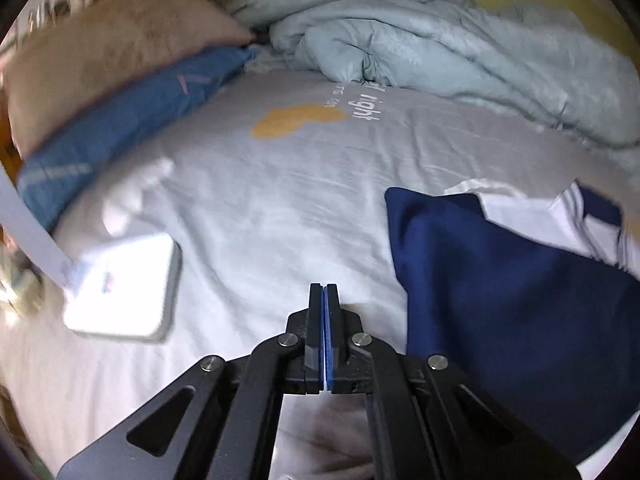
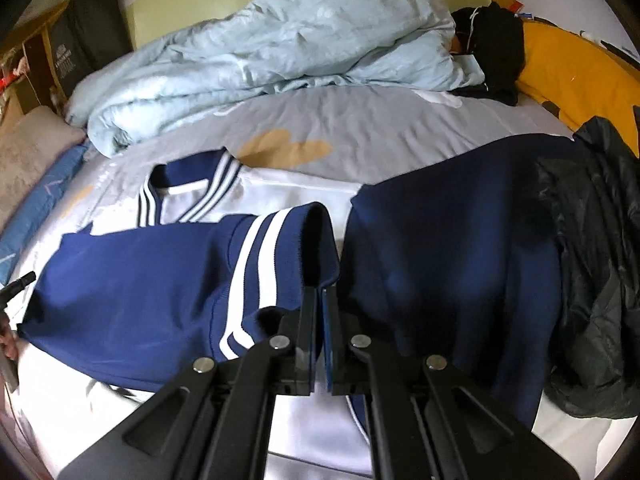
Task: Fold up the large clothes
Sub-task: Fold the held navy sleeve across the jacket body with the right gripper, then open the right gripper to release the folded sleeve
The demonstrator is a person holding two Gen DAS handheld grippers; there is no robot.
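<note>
The right gripper (image 2: 319, 300) pinches the jacket's (image 2: 460, 248) striped cuff (image 2: 280, 256), sleeve running leftward; the left gripper (image 1: 324, 296), fingers pressed together and empty, has the jacket to its right.

Blurred for me: white box (image 1: 124, 288), pillows (image 1: 120, 92). Cut off by my frame edges: navy jacket (image 1: 516, 312), dark coat (image 2: 596, 272). Shelf items (image 2: 16, 68): too small.
</note>
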